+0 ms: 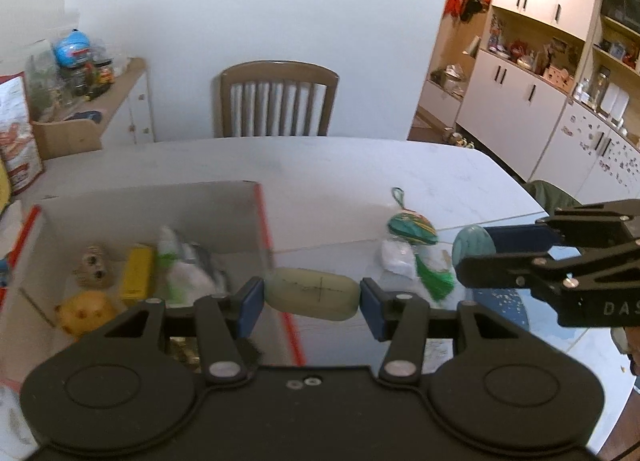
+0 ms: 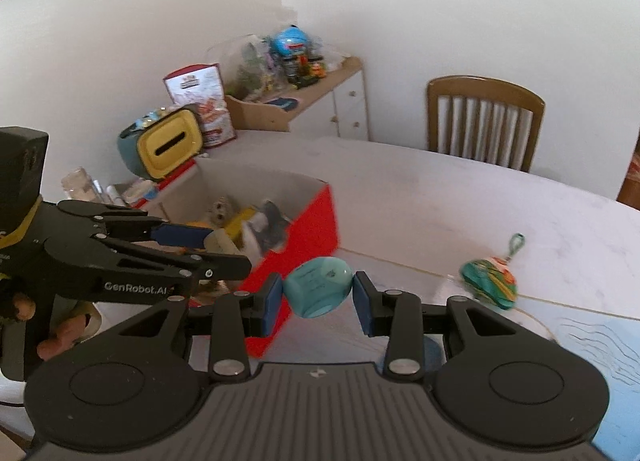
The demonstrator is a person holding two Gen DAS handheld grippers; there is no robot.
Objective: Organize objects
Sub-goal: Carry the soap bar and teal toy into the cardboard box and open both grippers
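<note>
Two grippers, both loaded. Left gripper [image 1: 312,297] pads pinch a pale green oval soap-like piece [image 1: 311,293] by its ends, held just at the near right wall of the box [image 1: 224,201]. Right gripper [image 2: 318,293] closed on a teal rounded object [image 2: 318,287], hanging over the table right of the box's red side [image 2: 308,237]; nothing between it and the box rim.

In the box, left view: one skull-like figure [image 1: 93,266], one yellow block [image 1: 137,273], one yellow ball [image 1: 86,313], one blurred white-green packet [image 1: 180,265].

On the table [image 1: 320,165]: one green patterned pouch with tassel [image 1: 412,230], one white wrapped bit [image 1: 396,257] just beside it, both right of the box. One yellow-teal container [image 2: 168,145] beyond the box's far left.

White marble-look table, one wooden chair [image 1: 278,101] at the far side, white wall, cluttered low cabinet [image 1: 120,101] left, shelving [image 1: 540,61] far right.
</note>
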